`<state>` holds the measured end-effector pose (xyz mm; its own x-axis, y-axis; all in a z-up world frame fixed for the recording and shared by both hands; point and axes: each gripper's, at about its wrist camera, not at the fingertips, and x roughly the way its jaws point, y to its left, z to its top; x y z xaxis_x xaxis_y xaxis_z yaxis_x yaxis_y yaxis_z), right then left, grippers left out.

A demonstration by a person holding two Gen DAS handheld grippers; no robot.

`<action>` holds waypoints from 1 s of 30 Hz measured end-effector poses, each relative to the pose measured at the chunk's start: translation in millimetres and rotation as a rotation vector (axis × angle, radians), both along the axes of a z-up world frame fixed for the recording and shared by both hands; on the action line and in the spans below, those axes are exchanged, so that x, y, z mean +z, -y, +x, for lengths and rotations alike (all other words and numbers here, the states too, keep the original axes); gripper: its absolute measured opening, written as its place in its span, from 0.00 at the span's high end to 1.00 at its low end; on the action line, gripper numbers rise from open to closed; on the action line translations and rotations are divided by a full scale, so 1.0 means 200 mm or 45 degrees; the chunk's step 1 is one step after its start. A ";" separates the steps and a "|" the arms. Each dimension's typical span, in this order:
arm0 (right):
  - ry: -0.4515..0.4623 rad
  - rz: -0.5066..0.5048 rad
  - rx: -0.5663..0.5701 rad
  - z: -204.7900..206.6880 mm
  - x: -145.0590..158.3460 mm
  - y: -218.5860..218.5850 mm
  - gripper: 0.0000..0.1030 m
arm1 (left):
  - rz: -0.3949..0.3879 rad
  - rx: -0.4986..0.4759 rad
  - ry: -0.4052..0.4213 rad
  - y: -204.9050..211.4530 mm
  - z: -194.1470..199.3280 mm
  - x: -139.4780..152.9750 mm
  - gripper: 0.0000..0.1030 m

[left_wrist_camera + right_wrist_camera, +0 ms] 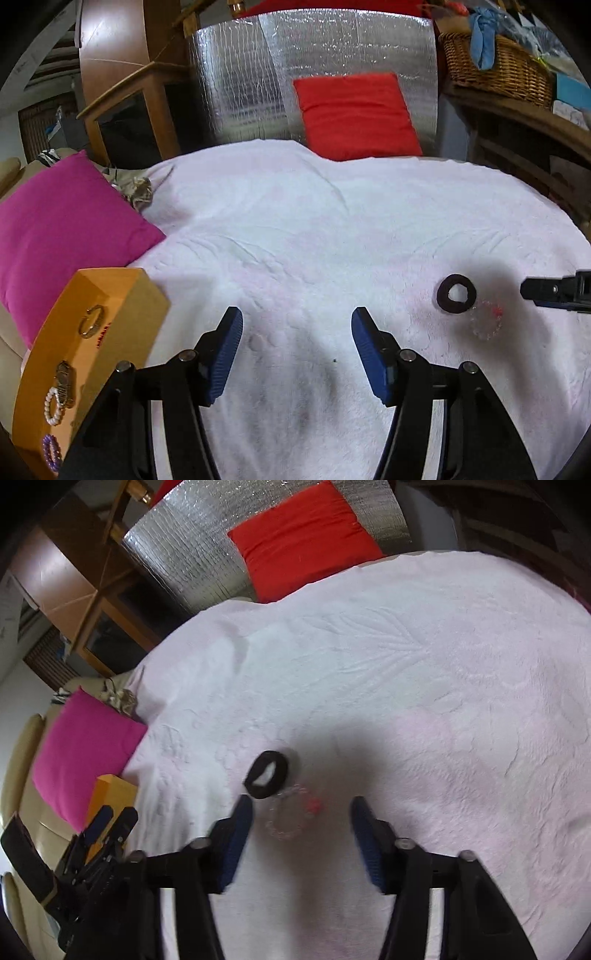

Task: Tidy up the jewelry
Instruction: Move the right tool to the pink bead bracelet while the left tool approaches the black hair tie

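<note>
A black fabric ring lies on the white blanket. A clear beaded bracelet with a red charm lies beside it. An orange box at the left holds a gold bangle, a watch, a pearl bracelet and a purple bead bracelet. My left gripper is open and empty next to the box. My right gripper is open, just above the clear bracelet; it shows at the right edge of the left wrist view.
A magenta cushion lies behind the box. A red cushion leans on a silver foil panel at the back. A wicker basket stands on a shelf at the right. Wooden furniture stands at the back left.
</note>
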<state>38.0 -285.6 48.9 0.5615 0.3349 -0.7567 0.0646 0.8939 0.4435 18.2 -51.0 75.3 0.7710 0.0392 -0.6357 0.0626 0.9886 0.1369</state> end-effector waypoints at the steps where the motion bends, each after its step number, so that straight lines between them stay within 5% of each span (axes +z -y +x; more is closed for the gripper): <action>1: -0.035 -0.009 0.011 0.02 -0.03 0.00 0.65 | -0.003 0.004 -0.006 0.01 0.01 -0.01 0.40; 13: -0.086 -0.064 0.024 0.09 -0.11 -0.04 0.64 | 0.048 -0.035 -0.022 0.12 0.06 -0.05 0.40; 25: -0.054 -0.269 0.051 0.11 -0.15 -0.19 0.63 | 0.059 -0.043 -0.042 0.08 0.04 -0.05 0.39; 30: -0.071 -0.202 0.041 0.10 -0.12 -0.14 0.64 | 0.078 -0.057 -0.128 0.08 0.07 -0.12 0.34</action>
<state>57.6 -257.0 25.0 0.5083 0.2257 -0.8311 0.0552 0.9545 0.2930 32.2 -67.7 51.0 0.7054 0.0476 -0.7073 0.1228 0.9744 0.1881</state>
